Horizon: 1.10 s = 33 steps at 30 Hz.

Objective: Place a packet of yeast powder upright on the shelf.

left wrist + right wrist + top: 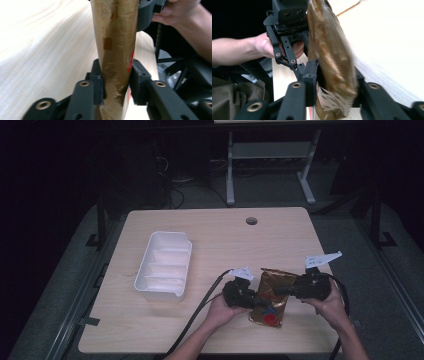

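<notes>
A shiny gold-brown foil pouch (272, 296) with a red and blue mark is held just above the table's front right, between both grippers. My left gripper (254, 299) is shut on its left edge; in the left gripper view the pouch (116, 50) stands edge-on, pinched between the black jaws. My right gripper (281, 291) is shut on the opposite edge; in the right gripper view the pouch (332, 65) is squeezed between the jaws, with the left gripper (308, 62) and the hand holding it behind.
A white plastic tub (165, 265) with a ribbed bottom sits left of centre on the wooden table (215, 235). A round cable hole (251, 221) lies near the far edge. Cables trail from both grippers off the front edge.
</notes>
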Each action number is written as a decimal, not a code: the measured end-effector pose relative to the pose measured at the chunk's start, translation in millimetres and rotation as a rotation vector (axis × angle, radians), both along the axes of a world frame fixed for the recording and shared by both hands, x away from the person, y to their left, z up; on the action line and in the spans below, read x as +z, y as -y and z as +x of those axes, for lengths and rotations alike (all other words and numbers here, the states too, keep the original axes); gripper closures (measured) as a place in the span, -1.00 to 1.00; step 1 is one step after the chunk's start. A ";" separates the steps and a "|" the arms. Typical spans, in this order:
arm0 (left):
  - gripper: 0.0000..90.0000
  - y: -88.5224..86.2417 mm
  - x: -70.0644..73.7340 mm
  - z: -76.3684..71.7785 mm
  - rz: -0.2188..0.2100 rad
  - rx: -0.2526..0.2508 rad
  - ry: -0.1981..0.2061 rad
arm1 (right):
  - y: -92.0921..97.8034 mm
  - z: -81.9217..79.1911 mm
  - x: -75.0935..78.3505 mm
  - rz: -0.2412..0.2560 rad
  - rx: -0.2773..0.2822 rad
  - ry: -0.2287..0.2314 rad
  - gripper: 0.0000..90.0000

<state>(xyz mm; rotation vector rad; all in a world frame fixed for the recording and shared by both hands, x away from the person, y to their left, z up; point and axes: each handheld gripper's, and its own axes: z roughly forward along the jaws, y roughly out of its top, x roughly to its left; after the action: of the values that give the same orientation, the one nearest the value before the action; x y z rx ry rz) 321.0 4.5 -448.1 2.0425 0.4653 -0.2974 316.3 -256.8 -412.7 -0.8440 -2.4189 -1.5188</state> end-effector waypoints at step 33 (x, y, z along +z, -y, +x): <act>-0.43 -73.5 20.0 -46.1 0.212 0.075 0.305 | -10.0 3.2 45.9 -0.110 -0.117 0.074 0.64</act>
<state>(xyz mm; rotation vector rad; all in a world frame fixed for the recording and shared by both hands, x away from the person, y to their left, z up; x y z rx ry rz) 274.9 78.1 -428.1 2.2219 0.3952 0.1142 319.5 -246.7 -366.8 -0.9832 -2.5686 -1.4928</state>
